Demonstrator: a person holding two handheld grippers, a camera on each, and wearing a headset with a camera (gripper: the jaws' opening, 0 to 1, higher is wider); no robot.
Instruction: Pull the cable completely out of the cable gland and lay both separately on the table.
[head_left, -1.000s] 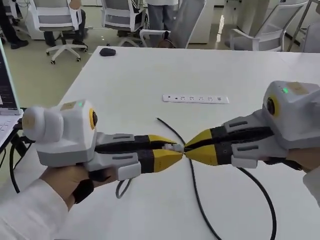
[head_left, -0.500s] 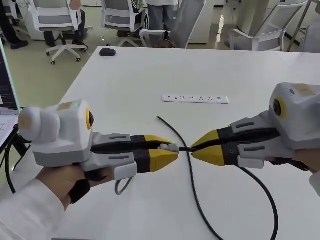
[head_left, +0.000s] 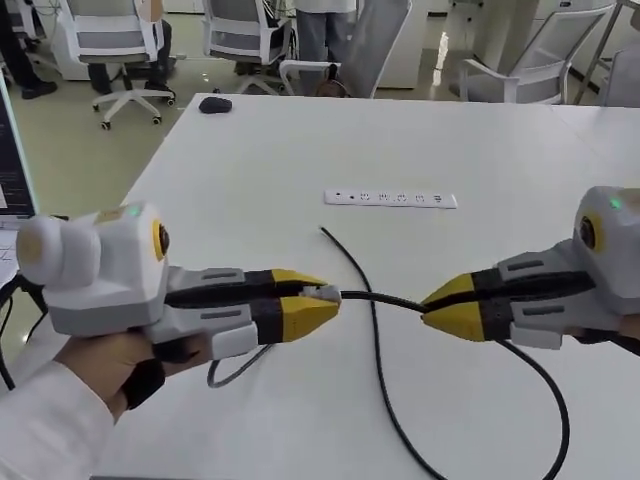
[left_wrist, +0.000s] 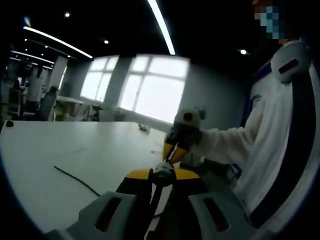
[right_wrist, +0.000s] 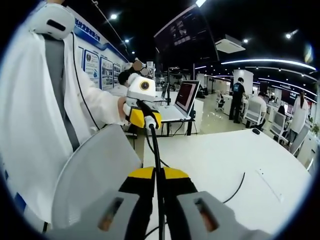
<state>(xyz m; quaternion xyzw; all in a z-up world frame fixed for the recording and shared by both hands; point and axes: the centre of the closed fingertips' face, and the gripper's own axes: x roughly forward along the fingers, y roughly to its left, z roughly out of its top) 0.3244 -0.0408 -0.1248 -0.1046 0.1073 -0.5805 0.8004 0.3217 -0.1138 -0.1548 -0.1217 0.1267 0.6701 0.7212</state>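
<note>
1. Separation between the two grippers is growing: the left gripper and the right gripper, which were almost tip to tip a second ago, are now standing well apart, low over the near part of the desk.
2. Left jaws are pinching shut on the cable gland, a small pale fitting held right at their tips and clear of the desktop.
3. Right jaws are clamping shut on the black cable, and a bare stretch of it is now showing between the two tips where none showed before.
4. Judging from that, the pull is working and the cable is sliding out. It is still entering the gland, though, so the extraction is not finishing yet and neither part is lying on the desk.
5. That stretch is running straight, nearly level and left to right across the head view, in line with both pairs of jaws. The gland's long axis is lying along the same line, its mouth facing the right gripper.
6. Behind the right jaws the cable is drooping onto the desk and curving toward the near edge. A further slack strand is lying across the desk, its free end pointing away toward the white power strip.
</note>
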